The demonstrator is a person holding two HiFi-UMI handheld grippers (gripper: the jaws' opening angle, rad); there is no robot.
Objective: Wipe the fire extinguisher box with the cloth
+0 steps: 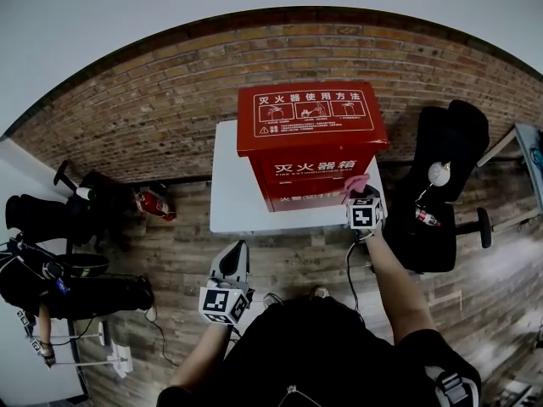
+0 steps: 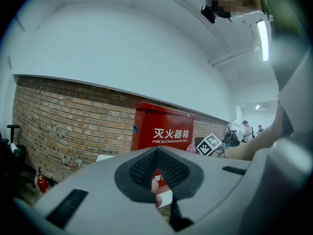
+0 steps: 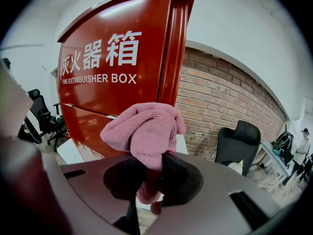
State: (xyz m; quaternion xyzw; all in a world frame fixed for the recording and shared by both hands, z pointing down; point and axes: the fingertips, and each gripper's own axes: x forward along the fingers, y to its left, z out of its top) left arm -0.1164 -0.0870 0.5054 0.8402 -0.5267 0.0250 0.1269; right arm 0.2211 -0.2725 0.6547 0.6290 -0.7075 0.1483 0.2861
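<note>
One white square table (image 1: 227,197) carries one red metal fire extinguisher box (image 1: 310,142). Two grippers show. The left gripper (image 1: 231,271) is well short of the box, jaws together on nothing. The right gripper (image 1: 363,200), at the box's front right corner, is clamped on one pink terry cloth (image 3: 144,133); only its own view shows the bunched folds.

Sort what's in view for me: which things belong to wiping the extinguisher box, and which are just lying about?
For the job: fire extinguisher box; pink cloth; right gripper, shut on the cloth.

Lying about: small extinguisher on the floor; black chair; left gripper, shut and empty.
</note>
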